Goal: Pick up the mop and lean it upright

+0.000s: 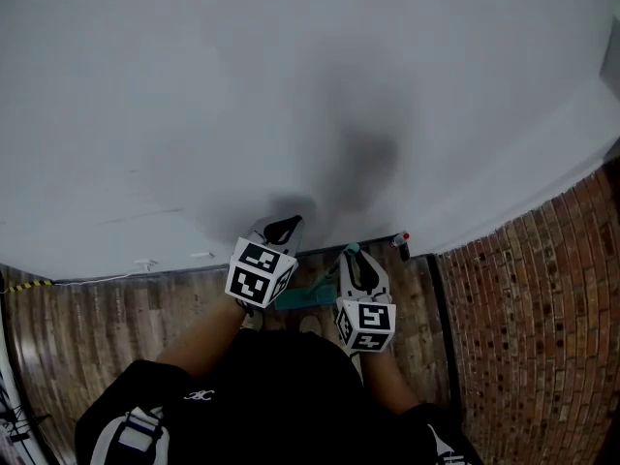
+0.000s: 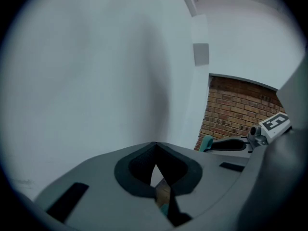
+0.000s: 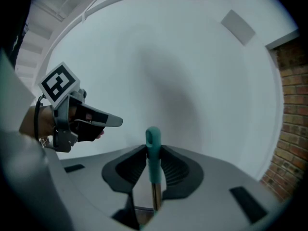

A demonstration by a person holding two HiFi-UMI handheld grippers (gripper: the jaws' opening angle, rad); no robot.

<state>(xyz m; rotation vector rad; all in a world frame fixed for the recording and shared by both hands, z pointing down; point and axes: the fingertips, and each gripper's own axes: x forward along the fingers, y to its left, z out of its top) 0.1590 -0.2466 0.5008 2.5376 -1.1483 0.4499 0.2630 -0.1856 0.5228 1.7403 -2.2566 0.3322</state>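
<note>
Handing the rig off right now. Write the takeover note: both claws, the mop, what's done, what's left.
Left claw: shut, empty, held up near the white wall.
Right claw: shut on the mop handle, just below its teal tip.
Mop: roughly upright before the wall; teal head down by the wooden floor.
Done: pickup.
Left: lean the handle on the wall, then probably release. Whether it touches the wall cannot be told.

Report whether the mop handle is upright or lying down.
Upright: the mop handle runs straight up between the right gripper's closed jaws, teal end on top. Whether it touches the wall, cannot tell.
</note>
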